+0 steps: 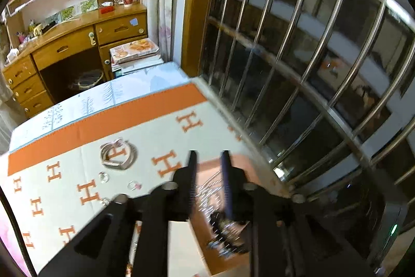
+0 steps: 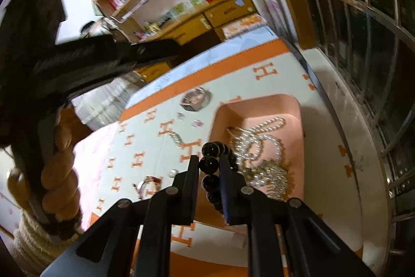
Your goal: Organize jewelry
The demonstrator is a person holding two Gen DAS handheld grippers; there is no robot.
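A black bead bracelet (image 2: 210,164) is clamped between the fingers of the right hand-held gripper (image 2: 209,160), above the near-left edge of the pink tray (image 2: 259,105) holding pearl strands (image 2: 267,131) and chains. The left hand-held gripper (image 1: 209,156) hangs over the tray, fingers narrowly parted, seemingly empty amid blur. Silver bangles (image 1: 118,153) lie on the H-patterned orange blanket (image 1: 145,110).

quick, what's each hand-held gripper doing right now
Left hand-held gripper: open, nothing between its fingers, above the pink tray.
Right hand-held gripper: shut on the black bead bracelet, at the tray's edge.
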